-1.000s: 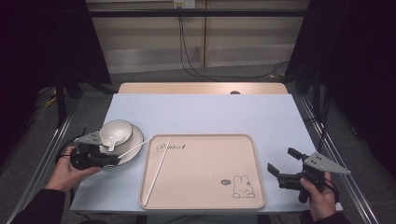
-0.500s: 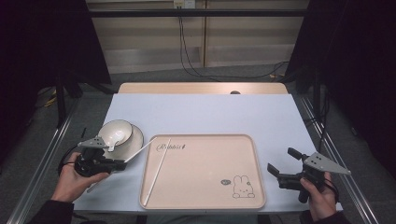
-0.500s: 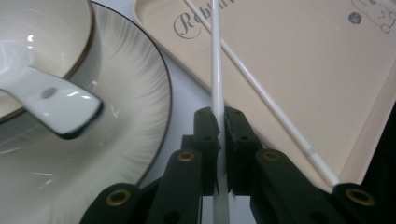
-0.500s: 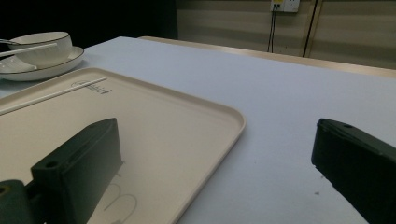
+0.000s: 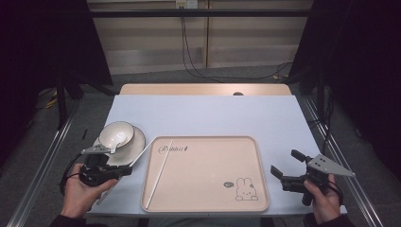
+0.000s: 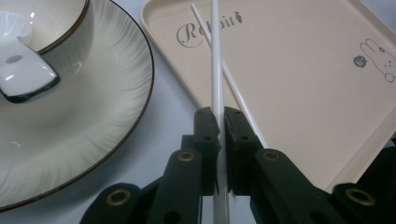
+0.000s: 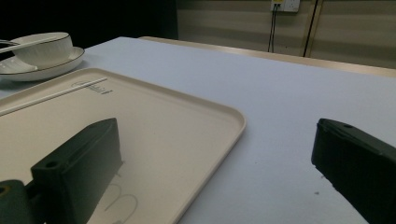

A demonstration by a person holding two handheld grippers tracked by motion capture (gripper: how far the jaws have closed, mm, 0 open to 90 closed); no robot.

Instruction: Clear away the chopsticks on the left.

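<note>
The room was dark at both sides, with a pale panelled wall at the back, black cables hanging down it onto a grey floor. The desk (image 5: 208,113) had a smooth, matt, pale blue-white top, with a strip of bare wood along its far edge and metal rails along either side.

A large beige tray (image 5: 208,189) lay at the near middle of the desk: rectangular, rounded at the corners, with a low raised rim, script lettering near its far left corner and a small rabbit drawing near its near right corner. To its left sat a round cream plate (image 5: 135,146) with fine ribbing and a dark rim line, a matching glazed bowl (image 5: 117,134) standing on it and a white spoon (image 6: 21,70) lying in the bowl.

One thin white chopstick (image 5: 160,175) lay on the left part of the tray, its long axis running from the near left corner towards the lettering. The other chopstick (image 5: 142,151) was pinched between the fingers of the left gripper (image 6: 220,119), closed tight on it; it was straight and slim, its far tip pointing towards the tray's far left corner, over the gap between plate and tray, its near end running back under the hand.

The right gripper (image 5: 287,165) was held off the tray's right edge, its fingers spread wide with nothing between them
</note>
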